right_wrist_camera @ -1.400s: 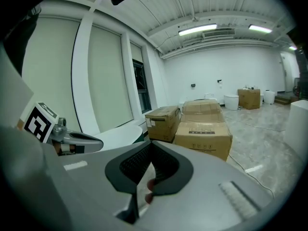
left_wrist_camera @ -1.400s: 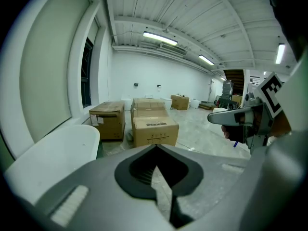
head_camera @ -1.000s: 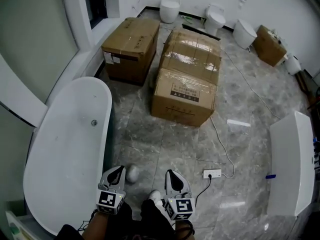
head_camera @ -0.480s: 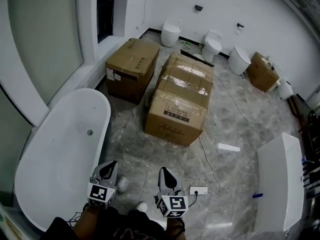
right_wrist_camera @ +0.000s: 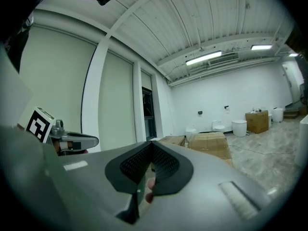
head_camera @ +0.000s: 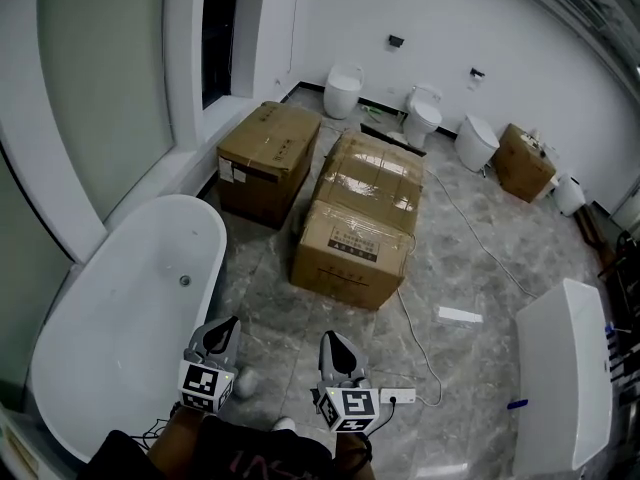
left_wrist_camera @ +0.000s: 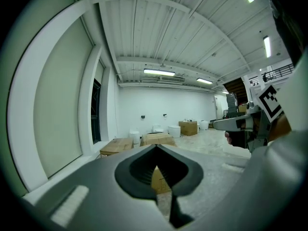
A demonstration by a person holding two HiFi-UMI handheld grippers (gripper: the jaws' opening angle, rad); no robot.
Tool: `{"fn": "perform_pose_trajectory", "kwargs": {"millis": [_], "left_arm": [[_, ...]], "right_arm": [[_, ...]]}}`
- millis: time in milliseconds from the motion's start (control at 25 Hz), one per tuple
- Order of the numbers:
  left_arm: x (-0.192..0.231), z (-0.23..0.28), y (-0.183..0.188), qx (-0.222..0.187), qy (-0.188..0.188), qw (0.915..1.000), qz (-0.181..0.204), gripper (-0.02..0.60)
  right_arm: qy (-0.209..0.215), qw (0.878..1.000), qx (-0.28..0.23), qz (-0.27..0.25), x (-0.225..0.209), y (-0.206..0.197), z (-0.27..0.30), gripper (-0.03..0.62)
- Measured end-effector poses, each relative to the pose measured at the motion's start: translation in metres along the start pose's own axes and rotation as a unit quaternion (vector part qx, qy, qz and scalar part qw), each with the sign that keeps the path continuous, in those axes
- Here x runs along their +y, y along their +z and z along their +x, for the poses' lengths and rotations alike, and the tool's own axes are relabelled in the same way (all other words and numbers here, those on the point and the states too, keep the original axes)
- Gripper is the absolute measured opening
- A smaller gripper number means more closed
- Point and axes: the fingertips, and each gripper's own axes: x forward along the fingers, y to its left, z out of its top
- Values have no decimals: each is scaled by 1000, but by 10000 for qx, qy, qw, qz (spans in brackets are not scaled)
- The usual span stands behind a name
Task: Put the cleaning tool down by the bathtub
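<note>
Fingers of left gripper and right gripper hang over grey marbled floor beside smooth white oval bathtub. A small white rounded item lies near it; tool or not, unclear.
Left gripper view: dark ribbed fingers pressed together, empty.
Right gripper view: dimpled fingers likewise.

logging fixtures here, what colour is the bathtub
The bathtub is white; head view shows it best.

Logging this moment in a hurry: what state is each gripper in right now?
Left grey two-jaw gripper: closed, jaws together, holding nothing.
Right grey two-jaw gripper: closed, jaws together, nothing clearly held.
</note>
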Motion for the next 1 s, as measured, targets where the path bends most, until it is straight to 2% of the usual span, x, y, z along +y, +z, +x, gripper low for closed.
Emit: {"fn": "perform_pose_trajectory", "kwargs": {"millis": [240,560,1000], "left_arm": [[-7,-3,14,-77,20,10000,48,0],[-10,8,8,-222,-28,9997,105,0],[-10,16,9,-155,-19,9997,205,0]], "right_arm": [[45,9999,-112,-76,-1,15,-6,21],[54,9995,-165,-262,-8,21,-1,20],[71,9997,-103,-208,-17,15,8,20]]}}
